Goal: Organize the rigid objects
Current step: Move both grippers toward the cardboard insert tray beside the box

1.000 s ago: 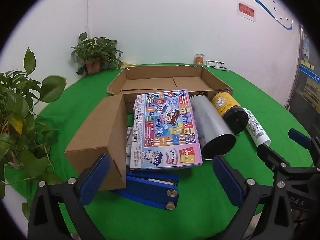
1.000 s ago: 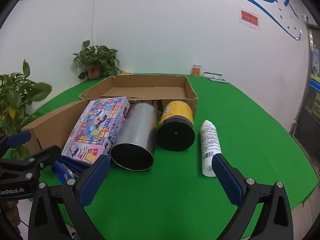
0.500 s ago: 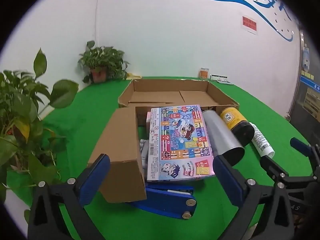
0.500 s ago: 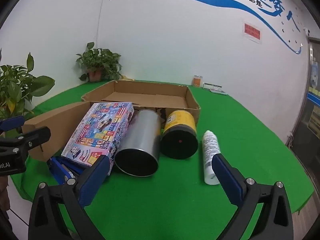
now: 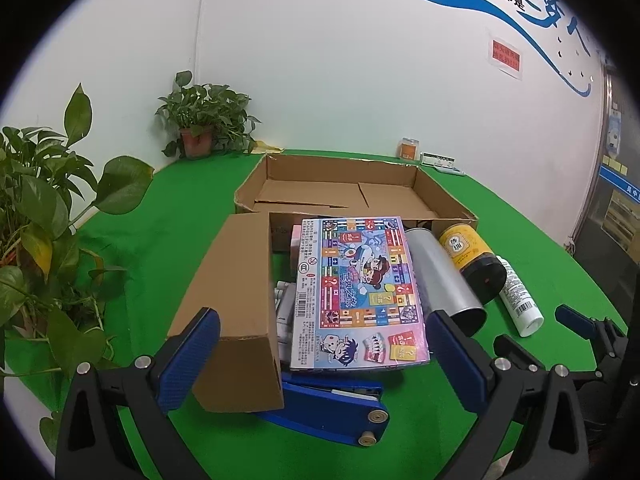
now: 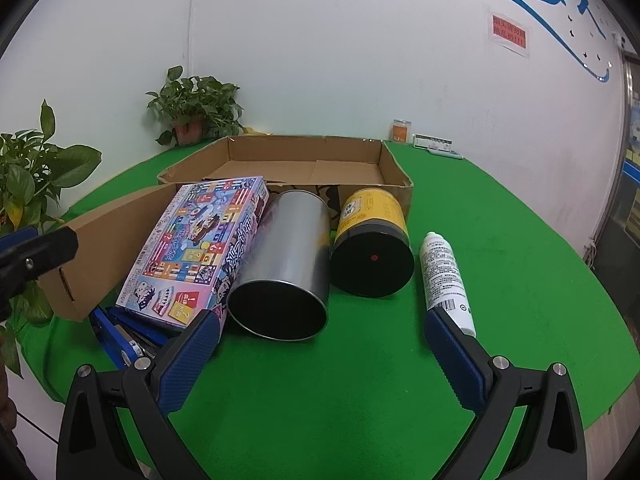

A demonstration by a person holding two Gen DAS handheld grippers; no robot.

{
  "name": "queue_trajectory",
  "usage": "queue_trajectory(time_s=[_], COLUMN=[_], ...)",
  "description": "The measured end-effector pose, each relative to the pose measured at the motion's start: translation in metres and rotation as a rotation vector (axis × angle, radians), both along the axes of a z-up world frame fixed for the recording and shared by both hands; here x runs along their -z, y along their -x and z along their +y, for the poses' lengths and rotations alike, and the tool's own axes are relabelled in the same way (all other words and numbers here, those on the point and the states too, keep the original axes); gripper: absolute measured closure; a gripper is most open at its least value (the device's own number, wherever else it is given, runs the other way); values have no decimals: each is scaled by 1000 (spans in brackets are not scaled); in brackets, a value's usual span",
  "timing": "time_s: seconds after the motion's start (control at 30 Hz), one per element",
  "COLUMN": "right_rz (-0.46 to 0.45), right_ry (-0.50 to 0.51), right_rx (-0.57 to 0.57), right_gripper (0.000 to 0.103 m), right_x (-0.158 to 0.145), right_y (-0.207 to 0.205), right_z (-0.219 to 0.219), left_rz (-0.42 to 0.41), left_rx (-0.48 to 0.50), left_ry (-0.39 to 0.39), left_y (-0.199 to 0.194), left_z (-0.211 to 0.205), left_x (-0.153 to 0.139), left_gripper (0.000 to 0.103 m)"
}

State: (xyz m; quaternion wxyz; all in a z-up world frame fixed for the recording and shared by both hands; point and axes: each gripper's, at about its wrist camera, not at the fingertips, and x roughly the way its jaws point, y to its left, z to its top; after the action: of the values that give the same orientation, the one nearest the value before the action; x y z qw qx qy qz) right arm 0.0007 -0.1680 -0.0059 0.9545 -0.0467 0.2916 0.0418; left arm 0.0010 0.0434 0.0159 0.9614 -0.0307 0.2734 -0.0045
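Hovering: both grippers hang low over the near edge of a green table [image 6: 520, 240], each with jaws spread wide and nothing between them.
Left gripper [image 5: 322, 354]: wide open, empty; its blue pads [image 5: 188, 354] frame the near ends of a carton and a game box without touching either.
Right gripper [image 6: 320, 354]: wide open, empty; its right pad sits just in front of the tube's cap, whether touching I cannot tell.
Tray [image 5: 436, 194]: shallow open cardboard box at mid-table, behind the row of items, nothing visible inside but its flaps.
Carton [image 5: 236, 292]: plain brown box lying lengthways at the left of the row.
Game box [image 5: 356, 292]: colourful cartoon-printed box, tilted, its near end resting on a stapler, right edge against the tin.
Stapler [image 5: 332, 408]: blue, flat on the table, partly under the game box and carton.
Tin [image 6: 284, 268]: silver can on its side, open mouth facing the grippers, between game box and jar.
Jar [image 6: 372, 248]: yellow label, black lid facing the camera, on its side, touching the tin.
Tube [image 6: 446, 276]: white bottle lying just right of the jar, apart from it.
Plants: one pot [image 5: 198, 136] at the far wall, leaves [image 5: 36, 200] at the left edge.
Small things by the far wall: an orange jar [image 6: 401, 131] and a flat white item, too small to tell.
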Motion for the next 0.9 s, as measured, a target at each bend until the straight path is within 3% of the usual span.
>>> queue_trajectory(time_s=[0.27,0.7,0.9], right_rz=[41,57,48], right_ry=[11,36,4], right_rx=[-24,-72,-122], right_gripper=[0,0,0], right_x=[11,9,1], right_y=[-7,-8,-11], right_z=[6,29,45], left_rz=[15,24,87], left_rx=[57,1,-10], left_ry=[31,125,186], left_y=[-2,1,-5], left_z=[3,56,77], left_x=[-1,-3,16], left_gripper=[1,1,1])
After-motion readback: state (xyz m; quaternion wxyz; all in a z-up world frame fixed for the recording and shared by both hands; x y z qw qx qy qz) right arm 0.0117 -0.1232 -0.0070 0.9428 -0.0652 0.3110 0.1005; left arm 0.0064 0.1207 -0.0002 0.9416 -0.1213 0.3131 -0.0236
